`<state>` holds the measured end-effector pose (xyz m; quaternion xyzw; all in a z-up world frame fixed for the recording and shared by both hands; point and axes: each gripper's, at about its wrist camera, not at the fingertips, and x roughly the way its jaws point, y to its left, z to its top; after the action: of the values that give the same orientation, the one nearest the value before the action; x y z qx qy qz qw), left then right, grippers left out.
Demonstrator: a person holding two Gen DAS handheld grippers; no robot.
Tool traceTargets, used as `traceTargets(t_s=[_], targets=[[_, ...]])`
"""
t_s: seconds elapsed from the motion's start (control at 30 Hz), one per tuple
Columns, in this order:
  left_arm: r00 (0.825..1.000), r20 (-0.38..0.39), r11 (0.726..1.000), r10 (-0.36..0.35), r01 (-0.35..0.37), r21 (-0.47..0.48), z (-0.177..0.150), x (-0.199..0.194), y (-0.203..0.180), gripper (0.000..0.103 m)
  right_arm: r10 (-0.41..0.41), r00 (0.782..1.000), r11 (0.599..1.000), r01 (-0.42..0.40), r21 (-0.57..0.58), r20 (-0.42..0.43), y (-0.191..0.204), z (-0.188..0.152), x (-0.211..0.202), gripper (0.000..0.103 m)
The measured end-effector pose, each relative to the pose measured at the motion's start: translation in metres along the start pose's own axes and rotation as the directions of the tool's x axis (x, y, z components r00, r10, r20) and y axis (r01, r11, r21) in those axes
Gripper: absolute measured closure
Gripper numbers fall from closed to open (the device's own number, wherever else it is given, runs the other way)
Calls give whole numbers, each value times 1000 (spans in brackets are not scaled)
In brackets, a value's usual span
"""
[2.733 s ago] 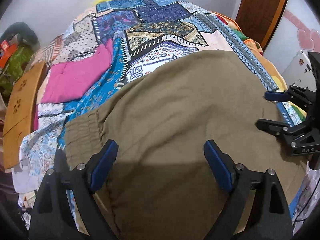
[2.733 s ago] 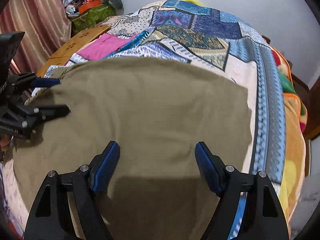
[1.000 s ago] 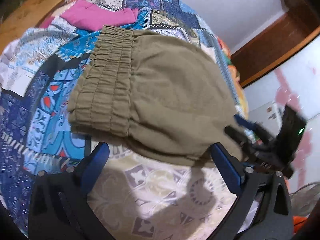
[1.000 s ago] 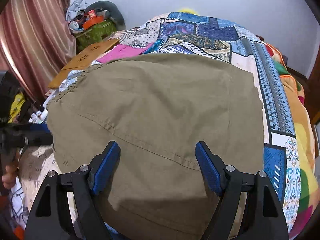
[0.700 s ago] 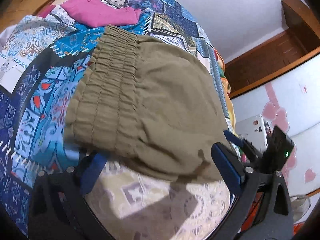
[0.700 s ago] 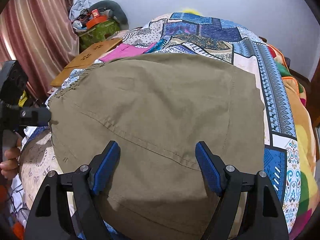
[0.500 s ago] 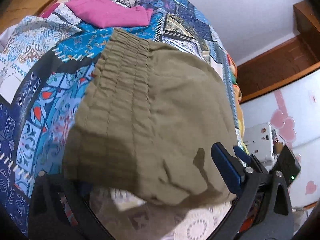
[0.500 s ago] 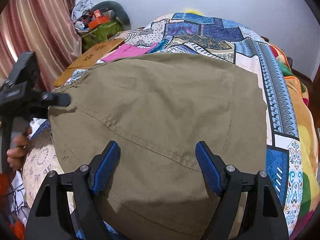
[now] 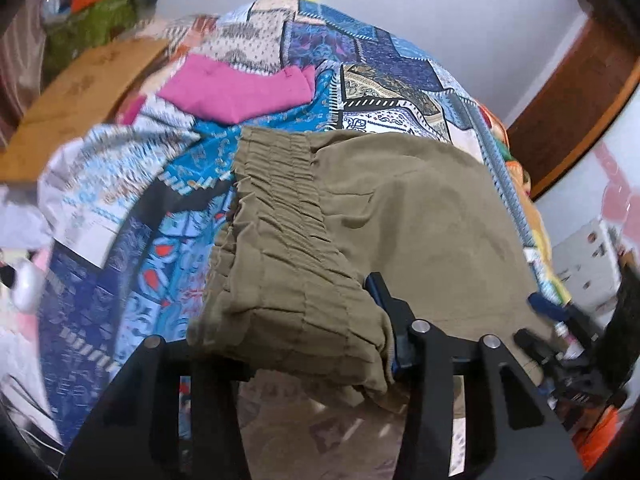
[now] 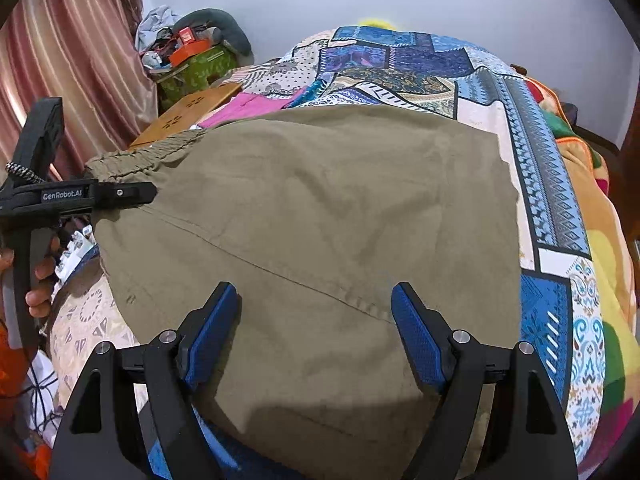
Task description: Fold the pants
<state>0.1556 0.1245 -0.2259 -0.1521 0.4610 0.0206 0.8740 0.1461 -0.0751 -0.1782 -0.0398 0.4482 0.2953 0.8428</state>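
Olive-green folded pants (image 10: 320,208) lie on a patchwork bedspread (image 10: 532,184). In the left wrist view the elastic waistband (image 9: 280,208) faces me, and its near corner (image 9: 296,332) sits between my left gripper's jaws (image 9: 288,344). The cloth hides the left finger; the right blue pad (image 9: 380,292) presses the cloth. From the right wrist view the left gripper (image 10: 116,194) sits at the waistband corner. My right gripper (image 10: 316,312) is open, its blue pads (image 10: 416,336) spread over the pants' near edge, holding nothing.
A pink folded garment (image 9: 240,88) lies beyond the waistband. A wooden board (image 10: 188,114) and a cluttered green box (image 10: 192,64) stand at the bed's left. Curtain at left, wooden door frame (image 9: 576,92) at right. An orange blanket (image 10: 596,208) lies on the bed's right edge.
My left gripper swung to the waistband corner, moved in and closed on it. The right gripper stayed open over the near edge, barely moving.
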Motion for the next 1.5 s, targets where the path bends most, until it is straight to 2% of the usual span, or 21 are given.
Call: traceTargets(t_s=[0.17, 0.33, 0.47, 0.6, 0.83, 0.97, 1.2, 1.33, 1.5], targets=[[991, 64, 986, 118, -124, 114, -7, -19, -15, 57, -6, 1000, 1000, 6, 2, -5, 1, -5, -8, 27], [966, 119, 941, 232, -253, 224, -6, -27, -28, 57, -13, 1000, 1000, 13, 24, -10, 0, -11, -15, 27], [952, 181, 919, 247, -290, 269, 3, -41, -46, 58, -26, 1000, 998, 26, 66, -6, -6, -18, -22, 27], [938, 261, 896, 229, -308, 321, 11, -61, -75, 60, -1, 1000, 994, 2, 114, -7, -17, -26, -25, 26], [931, 344, 868, 121, -267, 418, 21, -85, -144, 67, 13, 1000, 992, -14, 129, 7, -22, -30, -25, 26], [942, 332, 846, 55, -221, 485, 20, -80, -184, 67, 21, 1000, 991, -22, 128, 7, -23, -31, -28, 27], [973, 227, 828, -40, -94, 552, 12, -56, -234, 68, -44, 997, 985, 35, 167, 56, -47, -39, -64, 27], [987, 138, 833, -87, -4, 553, 10, -36, -253, 68, -109, 991, 975, 91, 203, 77, -67, -45, -84, 27], [993, 43, 842, -113, 73, 534, 7, -9, -268, 68, -166, 982, 961, 141, 239, 87, -82, -57, -104, 27]])
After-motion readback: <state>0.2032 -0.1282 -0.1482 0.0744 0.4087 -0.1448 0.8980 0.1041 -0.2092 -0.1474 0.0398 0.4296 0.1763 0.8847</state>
